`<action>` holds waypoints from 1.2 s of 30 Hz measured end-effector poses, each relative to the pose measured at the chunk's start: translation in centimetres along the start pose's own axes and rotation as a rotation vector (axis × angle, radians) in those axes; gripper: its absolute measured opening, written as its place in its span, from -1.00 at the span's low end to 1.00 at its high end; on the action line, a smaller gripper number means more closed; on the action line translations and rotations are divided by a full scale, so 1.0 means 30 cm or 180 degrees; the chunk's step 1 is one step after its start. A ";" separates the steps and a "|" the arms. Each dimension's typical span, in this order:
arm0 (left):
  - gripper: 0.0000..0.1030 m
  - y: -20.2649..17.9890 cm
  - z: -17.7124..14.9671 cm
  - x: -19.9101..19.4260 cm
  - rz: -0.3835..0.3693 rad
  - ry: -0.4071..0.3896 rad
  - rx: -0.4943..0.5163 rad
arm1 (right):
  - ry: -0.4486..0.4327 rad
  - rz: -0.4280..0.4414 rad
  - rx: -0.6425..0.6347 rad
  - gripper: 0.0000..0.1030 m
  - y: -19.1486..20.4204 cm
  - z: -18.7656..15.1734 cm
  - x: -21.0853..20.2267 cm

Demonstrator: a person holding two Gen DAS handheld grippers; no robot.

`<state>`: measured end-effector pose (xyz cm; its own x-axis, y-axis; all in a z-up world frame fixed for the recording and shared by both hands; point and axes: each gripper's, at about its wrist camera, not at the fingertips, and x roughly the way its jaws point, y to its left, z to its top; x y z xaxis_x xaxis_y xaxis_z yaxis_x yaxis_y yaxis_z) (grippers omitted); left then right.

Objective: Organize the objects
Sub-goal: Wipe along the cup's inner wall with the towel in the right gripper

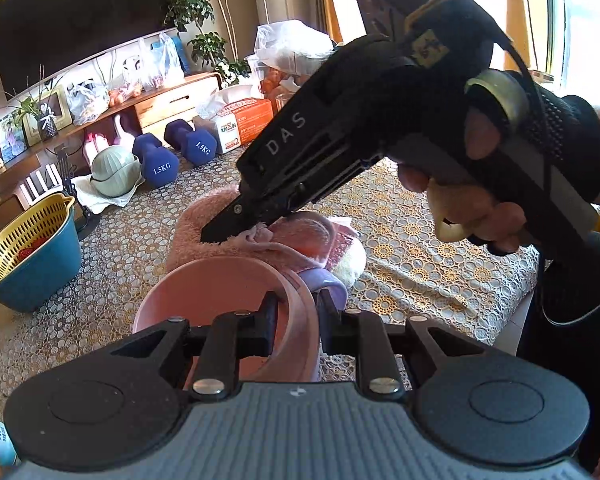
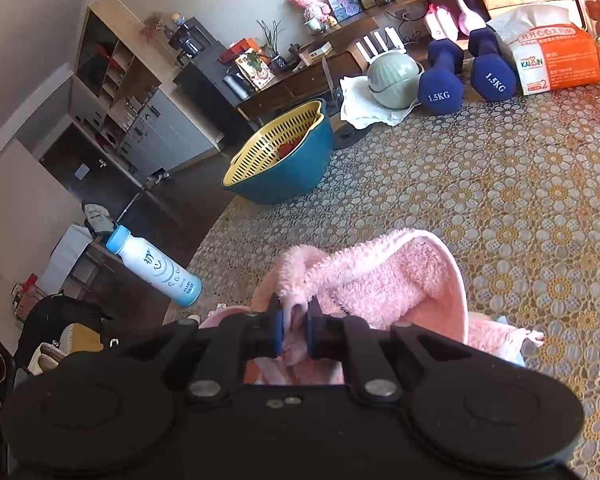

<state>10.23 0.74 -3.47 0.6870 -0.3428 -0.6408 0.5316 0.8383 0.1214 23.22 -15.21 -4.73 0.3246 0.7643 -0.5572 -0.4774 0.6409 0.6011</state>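
Note:
In the left wrist view my left gripper (image 1: 296,320) is shut on the rim of a pink plastic basin (image 1: 220,292), held just above the lace-covered table. Beyond the basin lies a fluffy pink towel (image 1: 204,216) with other soft pink and purple cloths. My right gripper (image 1: 224,232) comes in from the upper right and pinches a fold of the pink towel. In the right wrist view my right gripper (image 2: 294,328) is shut on a bunch of the pink towel (image 2: 380,276), which drapes over the table below it.
A blue basin with a yellow strainer (image 2: 284,160) holding something red stands at the table's left edge. Two blue dumbbells (image 2: 460,72), a green lidded bowl on a white cloth (image 2: 392,76), an orange tissue pack (image 2: 556,60) and a glass stand at the back. A white-blue bottle (image 2: 156,268) lies left.

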 end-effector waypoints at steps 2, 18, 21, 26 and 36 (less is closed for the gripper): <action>-0.61 0.000 0.001 0.000 -0.0003 -0.0006 -0.0012 | 0.0053 -0.0009 -0.0039 -0.80 -0.002 0.015 0.023; -0.61 0.008 -0.006 -0.002 -0.0020 -0.0015 -0.0120 | 0.0336 -0.0104 0.0202 -0.82 -0.118 -0.046 0.102; -0.61 0.008 -0.004 -0.002 -0.0019 -0.0013 -0.0123 | 0.0144 -0.0034 0.0162 -0.83 -0.111 -0.046 0.011; -0.61 0.008 -0.004 -0.002 -0.0011 -0.0009 -0.0120 | -0.0143 0.0160 0.0135 -0.82 -0.075 -0.038 -0.165; -0.61 0.002 -0.008 -0.008 0.0023 0.0004 -0.0091 | 0.0022 0.0171 -0.0003 -0.81 0.017 -0.167 -0.184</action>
<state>9.98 0.99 -3.48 0.6901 -0.3363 -0.6409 0.5123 0.8525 0.1043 17.10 -19.45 -4.22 0.2927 0.7971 -0.5282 -0.4947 0.5990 0.6297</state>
